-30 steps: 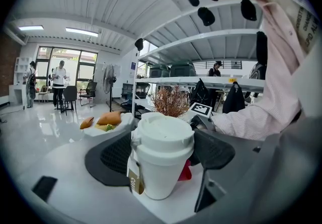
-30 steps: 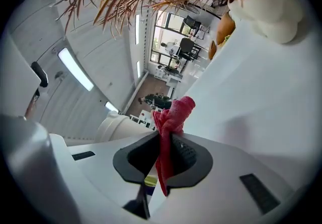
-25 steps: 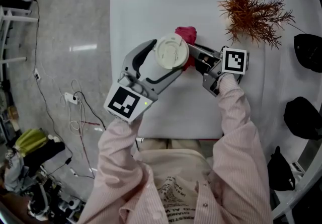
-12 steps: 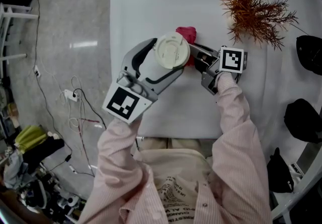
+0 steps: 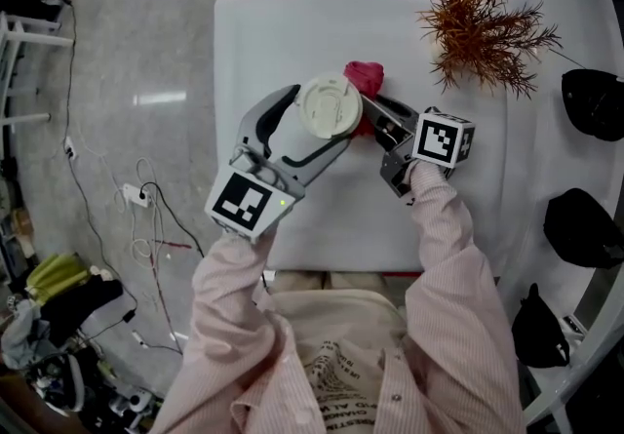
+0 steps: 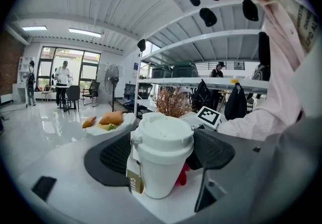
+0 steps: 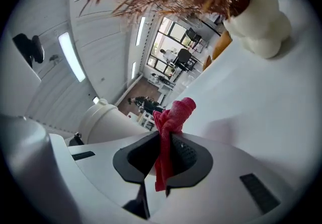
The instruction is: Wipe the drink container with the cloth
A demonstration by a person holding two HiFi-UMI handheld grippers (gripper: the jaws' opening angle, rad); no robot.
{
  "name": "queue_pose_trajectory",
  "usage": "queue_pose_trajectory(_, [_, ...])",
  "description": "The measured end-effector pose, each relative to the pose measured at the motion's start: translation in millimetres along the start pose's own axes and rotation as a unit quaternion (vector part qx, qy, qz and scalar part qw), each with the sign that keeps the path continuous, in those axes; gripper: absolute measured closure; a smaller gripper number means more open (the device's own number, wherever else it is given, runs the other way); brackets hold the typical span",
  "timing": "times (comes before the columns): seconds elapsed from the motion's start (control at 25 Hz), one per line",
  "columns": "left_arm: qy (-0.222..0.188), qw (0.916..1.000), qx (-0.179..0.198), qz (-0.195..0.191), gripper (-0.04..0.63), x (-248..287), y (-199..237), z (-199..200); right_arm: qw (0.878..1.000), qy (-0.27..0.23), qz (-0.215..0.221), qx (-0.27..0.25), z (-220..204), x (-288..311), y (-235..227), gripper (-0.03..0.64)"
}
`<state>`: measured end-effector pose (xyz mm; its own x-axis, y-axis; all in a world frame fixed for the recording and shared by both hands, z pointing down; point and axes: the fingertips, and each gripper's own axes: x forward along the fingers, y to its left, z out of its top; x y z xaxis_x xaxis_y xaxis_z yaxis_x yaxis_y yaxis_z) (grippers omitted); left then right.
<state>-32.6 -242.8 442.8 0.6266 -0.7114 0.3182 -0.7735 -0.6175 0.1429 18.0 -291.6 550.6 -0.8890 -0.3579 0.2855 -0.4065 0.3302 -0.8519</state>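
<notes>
A white lidded drink cup (image 5: 331, 107) stands on the white table (image 5: 283, 27), gripped between the jaws of my left gripper (image 5: 322, 120). In the left gripper view the cup (image 6: 160, 160) fills the gap between the dark pads, a paper tag hanging on its left side. My right gripper (image 5: 375, 118) is shut on a red cloth (image 5: 365, 81), which it holds against the cup's far right side. In the right gripper view the red cloth (image 7: 168, 132) is pinched between the jaws, with the cup (image 7: 108, 120) just to the left.
A dried orange-brown plant (image 5: 483, 22) in a white vase (image 7: 259, 21) stands at the table's far right corner. Black caps (image 5: 595, 100) hang on a rack to the right. Cables and clutter lie on the floor at left.
The right gripper with the cloth has shifted slightly left and turned along the cup's side. The cup and left gripper have stayed almost in place.
</notes>
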Motion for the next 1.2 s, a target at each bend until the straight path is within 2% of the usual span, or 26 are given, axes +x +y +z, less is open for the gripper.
queue_pose_trajectory(0.24, [-0.026,0.9986,-0.039,0.026,0.224,-22.7,3.9,8.1,0.994,-0.079,-0.028,-0.064,16.2,-25.8,25.1,0.569])
queue_pose_trajectory(0.48, [-0.024,0.9971,-0.049,0.052,0.229,-53.1,5.4,8.8,0.979,-0.136,-0.069,-0.138,21.4,-58.2,58.9,0.569])
queue_pose_trajectory(0.52, [-0.026,0.9966,-0.05,0.061,0.261,-57.5,6.9,10.0,0.976,-0.14,-0.073,-0.153,22.1,-62.8,66.0,0.569])
queue_pose_trajectory(0.56, [-0.029,0.9959,-0.048,0.07,0.353,-62.0,8.5,11.5,0.973,-0.143,-0.076,-0.165,22.2,-67.3,73.4,0.569])
queue_pose_trajectory(0.6, [-0.03,0.9955,-0.046,0.077,0.418,-66.5,9.2,12.7,0.971,-0.145,-0.079,-0.176,21.4,-71.7,80.8,0.569])
queue_pose_trajectory(0.8, [-0.033,0.9952,-0.045,0.081,0.459,-88.0,4.9,22.6,0.957,-0.164,-0.09,-0.223,18.2,-93.4,117.1,0.569])
queue_pose_trajectory(0.96, [-0.026,0.9961,-0.034,0.078,0.559,-102.9,-1.5,33.7,0.945,-0.176,-0.089,-0.262,19.2,-108.0,147.9,0.569])
queue_pose_trajectory(1.2, [-0.029,0.9964,-0.025,0.075,0.585,-118.6,-12.9,48.0,0.93,-0.195,-0.087,-0.3,18.2,-129.4,181.4,0.569])
